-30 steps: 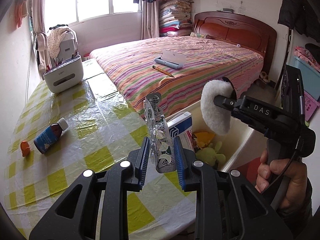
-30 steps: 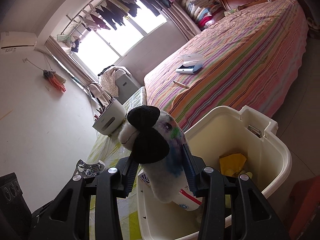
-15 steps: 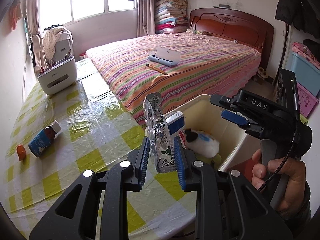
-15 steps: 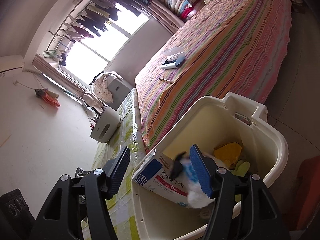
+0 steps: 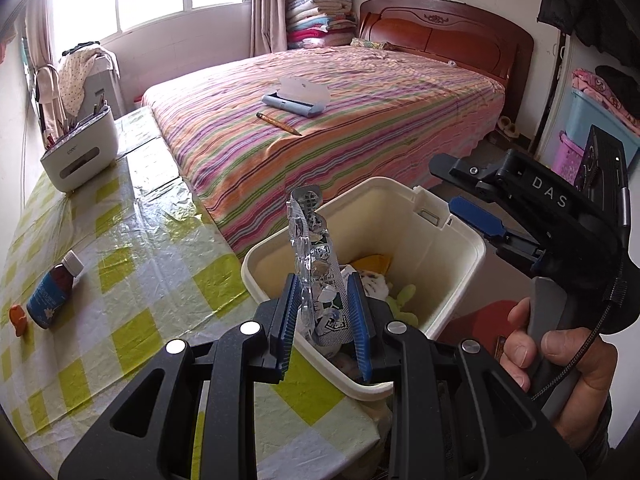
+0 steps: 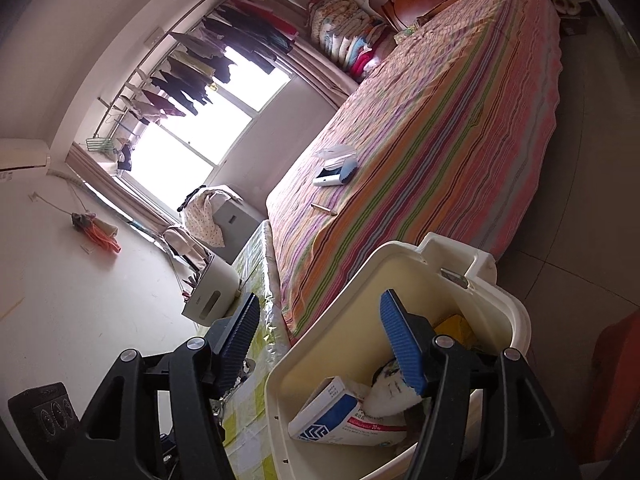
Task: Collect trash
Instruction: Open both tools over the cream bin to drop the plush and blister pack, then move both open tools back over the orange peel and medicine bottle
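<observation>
Through my left wrist camera, my left gripper (image 5: 323, 320) is clamped narrow on a crumpled, used-up silver blister pack (image 5: 316, 276), which stands upright between the blue pads, poised over the near rim of the cream bin (image 5: 448, 240). The bin sits on the floor between the table (image 5: 132, 272) and the bed (image 5: 360, 120). Inside it I can see a yellow scrap, something green and a white plush toy. My right gripper (image 5: 468, 200), held in my right hand (image 5: 560, 344), hovers at the bin's far side, jaws apart and empty. On the checked tablecloth a small brown bottle (image 5: 54, 292) lies on its side with an orange cap (image 5: 18, 318) just beside it; I judge these are still to collect. Through my right wrist camera, my right gripper (image 6: 320, 340) has just been opening and now stands wide with nothing between its pads. Below it, in the bin (image 6: 400, 264), lie the toy (image 6: 388, 394) and a white and blue box (image 6: 332, 412), so that drop is done. I judge the task is partway along: several pieces are binned, the pack is about to go in, and the bottle and cap remain.
</observation>
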The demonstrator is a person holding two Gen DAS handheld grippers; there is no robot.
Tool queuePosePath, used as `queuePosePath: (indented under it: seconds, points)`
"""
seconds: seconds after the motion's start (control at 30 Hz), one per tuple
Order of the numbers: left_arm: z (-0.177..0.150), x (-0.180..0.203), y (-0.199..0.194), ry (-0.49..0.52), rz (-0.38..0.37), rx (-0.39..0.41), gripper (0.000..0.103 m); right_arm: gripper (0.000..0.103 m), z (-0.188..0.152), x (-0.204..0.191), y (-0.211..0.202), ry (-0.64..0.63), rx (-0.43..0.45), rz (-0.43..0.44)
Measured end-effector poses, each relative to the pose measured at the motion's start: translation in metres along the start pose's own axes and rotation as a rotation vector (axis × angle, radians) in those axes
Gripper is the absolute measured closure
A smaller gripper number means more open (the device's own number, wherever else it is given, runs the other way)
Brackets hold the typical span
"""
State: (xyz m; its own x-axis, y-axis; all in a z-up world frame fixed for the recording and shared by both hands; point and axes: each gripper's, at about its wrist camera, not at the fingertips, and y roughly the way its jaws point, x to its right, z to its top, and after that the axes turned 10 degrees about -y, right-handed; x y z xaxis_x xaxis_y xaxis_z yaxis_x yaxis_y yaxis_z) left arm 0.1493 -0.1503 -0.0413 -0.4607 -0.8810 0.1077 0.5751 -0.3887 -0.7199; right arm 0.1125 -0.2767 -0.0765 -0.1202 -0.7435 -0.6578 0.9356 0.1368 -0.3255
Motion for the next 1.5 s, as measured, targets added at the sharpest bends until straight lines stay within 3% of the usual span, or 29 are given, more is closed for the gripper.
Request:
queuePosePath:
  seconds: [0.27,0.47,0.53,0.57,0.6,0.97,1.5]
  points:
    - [0.015,0.021,0.025,0.020,-0.030,-0.057,0.078,0.042,0.005,0.009,-0.004,0.040,0.011,0.012]
    - [0.028,0.039,0.042,0.057,-0.008,-0.081,0.074,0.042,0.008,0.010,-0.006,0.049,0.021,0.019]
    - [0.031,0.042,0.046,0.062,0.016,-0.073,0.051,0.042,0.008,0.012,-0.007,0.052,0.026,0.021]
    - [0.031,0.042,0.046,0.063,0.028,-0.060,0.031,0.042,0.008,0.012,-0.008,0.052,0.028,0.023]
    - [0.032,0.042,0.044,0.059,0.048,-0.038,0.023,0.042,0.009,0.012,-0.008,0.050,0.028,0.022]
    - [0.018,-0.007,0.029,-0.036,0.098,-0.050,0.022,0.042,0.010,0.008,-0.004,0.040,0.013,0.033]
    - [-0.006,-0.088,-0.057,-0.072,0.170,0.052,0.021,0.042,0.003,-0.027,0.017,-0.040,-0.041,0.063]
